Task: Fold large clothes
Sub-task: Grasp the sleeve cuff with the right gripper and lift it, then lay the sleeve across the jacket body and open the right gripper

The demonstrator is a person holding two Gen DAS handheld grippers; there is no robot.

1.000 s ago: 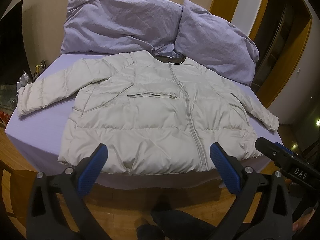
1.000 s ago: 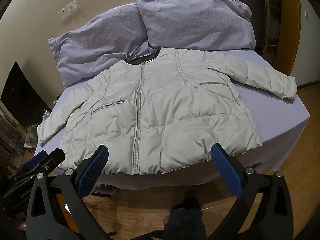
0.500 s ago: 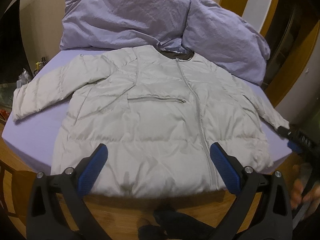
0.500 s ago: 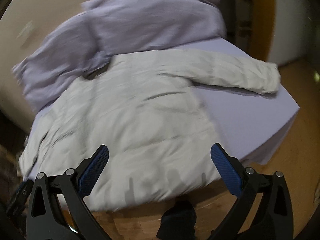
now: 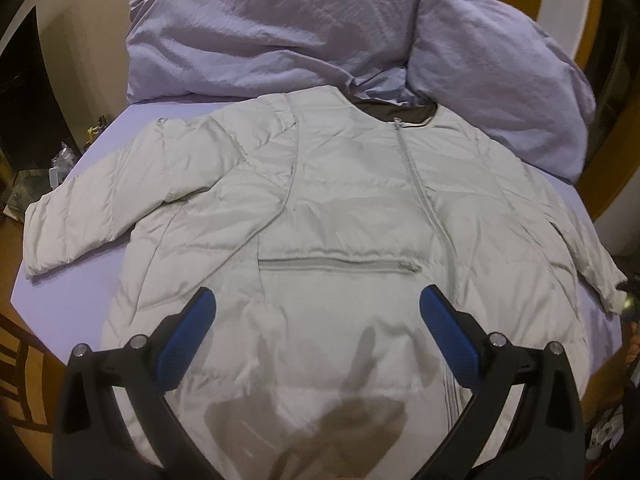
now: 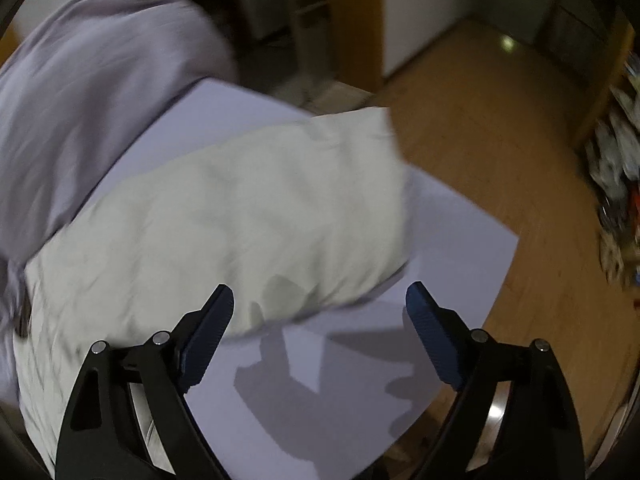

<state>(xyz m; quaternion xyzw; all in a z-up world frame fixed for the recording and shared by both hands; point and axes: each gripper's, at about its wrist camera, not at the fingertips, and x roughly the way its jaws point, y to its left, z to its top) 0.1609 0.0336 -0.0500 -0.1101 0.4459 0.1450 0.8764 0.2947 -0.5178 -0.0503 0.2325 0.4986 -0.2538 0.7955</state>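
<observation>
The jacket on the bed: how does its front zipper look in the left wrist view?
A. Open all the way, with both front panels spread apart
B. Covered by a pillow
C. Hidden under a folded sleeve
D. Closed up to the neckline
D. The zipper runs as one closed line up the front of the jacket to the dark neckline, with both panels joined and nothing lying over it.
</observation>
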